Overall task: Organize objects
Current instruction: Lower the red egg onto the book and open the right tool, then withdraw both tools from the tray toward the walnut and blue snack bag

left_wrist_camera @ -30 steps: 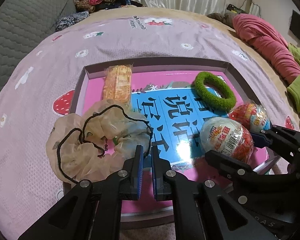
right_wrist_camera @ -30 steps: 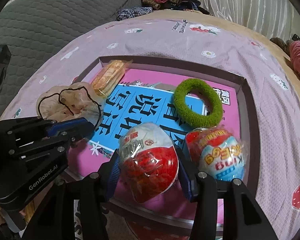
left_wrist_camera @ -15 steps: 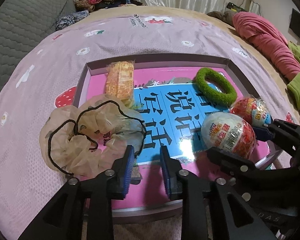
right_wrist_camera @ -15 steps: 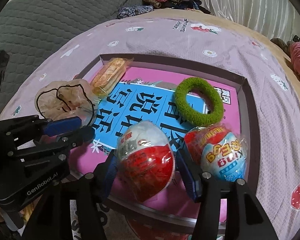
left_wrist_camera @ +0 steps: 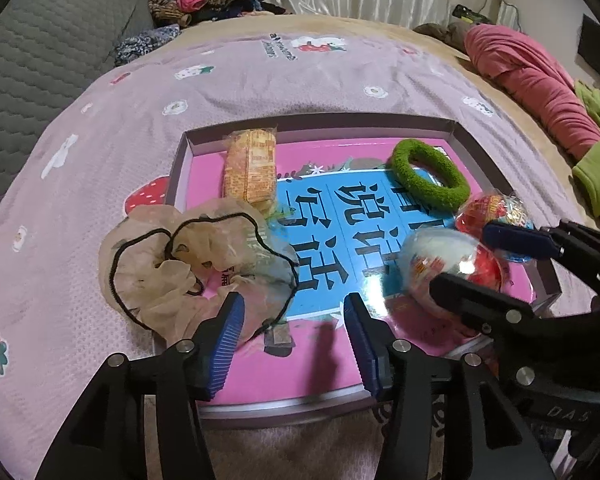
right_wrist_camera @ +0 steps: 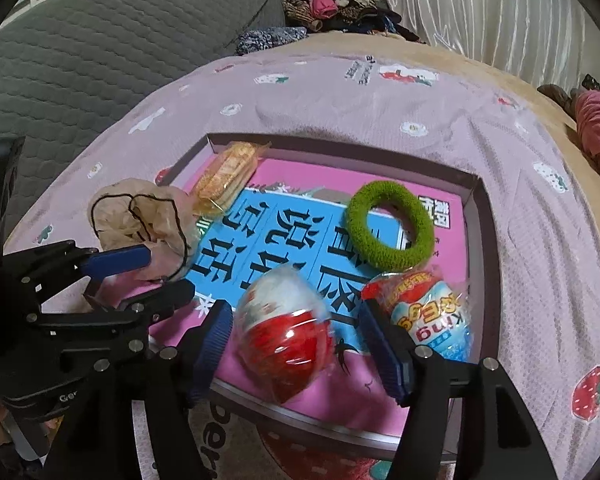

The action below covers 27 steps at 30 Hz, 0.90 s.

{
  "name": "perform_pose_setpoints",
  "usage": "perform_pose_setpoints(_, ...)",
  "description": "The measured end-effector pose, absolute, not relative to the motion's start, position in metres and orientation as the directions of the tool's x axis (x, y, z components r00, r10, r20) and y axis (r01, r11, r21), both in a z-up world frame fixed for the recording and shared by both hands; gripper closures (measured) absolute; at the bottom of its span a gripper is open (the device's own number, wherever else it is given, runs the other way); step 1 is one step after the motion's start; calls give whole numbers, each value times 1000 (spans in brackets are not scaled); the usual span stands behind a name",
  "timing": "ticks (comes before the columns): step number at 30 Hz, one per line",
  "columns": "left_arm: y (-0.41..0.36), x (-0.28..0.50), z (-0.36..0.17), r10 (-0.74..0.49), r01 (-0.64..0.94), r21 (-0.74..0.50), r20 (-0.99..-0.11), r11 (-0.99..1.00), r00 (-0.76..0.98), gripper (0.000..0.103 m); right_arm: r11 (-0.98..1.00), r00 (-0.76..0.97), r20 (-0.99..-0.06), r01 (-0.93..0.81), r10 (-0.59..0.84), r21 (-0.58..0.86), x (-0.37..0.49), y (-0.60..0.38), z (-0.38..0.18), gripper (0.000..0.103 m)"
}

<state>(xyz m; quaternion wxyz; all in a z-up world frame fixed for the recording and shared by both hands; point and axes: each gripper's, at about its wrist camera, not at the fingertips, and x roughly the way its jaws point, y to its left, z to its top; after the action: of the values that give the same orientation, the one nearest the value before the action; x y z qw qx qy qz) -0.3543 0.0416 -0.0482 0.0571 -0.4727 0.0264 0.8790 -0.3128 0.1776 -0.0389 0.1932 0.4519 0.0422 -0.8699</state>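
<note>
Both tools just opening. Left tool apart, empty, beside beige scrunchie. Right tool apart around red-white egg in tray.

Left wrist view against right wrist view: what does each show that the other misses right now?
Only the left wrist view shows the green sleeve at the right edge and the left gripper head-on, open and empty. Only the right wrist view shows the right gripper head-on, open around the red-and-white egg, with gaps beside both fingers. Both show the tray, green ring, beige scrunchie, wafer pack and second egg.
</note>
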Motion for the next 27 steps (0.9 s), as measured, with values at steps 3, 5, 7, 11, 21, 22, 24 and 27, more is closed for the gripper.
perform_pose_setpoints(3, 41, -351, -45, 81, -125, -14, -833, -992, -548, 46, -923, -530, -794, 372, -299, 99, -311, 178, -33, 33)
perform_pose_setpoints(5, 41, -350, -43, 91, -128, -25, -835, -991, -542, 44, -922, -535, -788, 372, -305, 105, -310, 180, -29, 32)
perform_pose_setpoints(7, 42, -347, -40, 84, -124, -19, -834, -992, -546, 42, -925, -546, -781, 365, -304, 105, -309, 182, -25, 30)
perform_pose_setpoints(11, 43, -341, -32, 82, -128, -13, -830, -992, -551, 33, -926, -560, -769, 361, -308, 108, -305, 185, -16, 28)
perform_pose_setpoints(21, 41, -329, -2, 60, -116, 11, -808, -993, -587, 27, -923, -597, -729, 363, -335, 127, -291, 190, 12, 22)
perform_pose_setpoints(22, 40, -329, 1, 57, -113, 12, -806, -994, -590, 25, -924, -601, -726, 362, -333, 124, -289, 190, 15, 21)
perform_pose_setpoints(24, 37, -325, 8, 52, -107, 15, -800, -994, -598, 25, -923, -610, -718, 363, -336, 123, -284, 191, 20, 20)
perform_pose_setpoints(27, 34, -320, 17, 45, -97, 17, -791, -995, -610, 24, -922, -620, -707, 365, -342, 126, -279, 191, 29, 19)
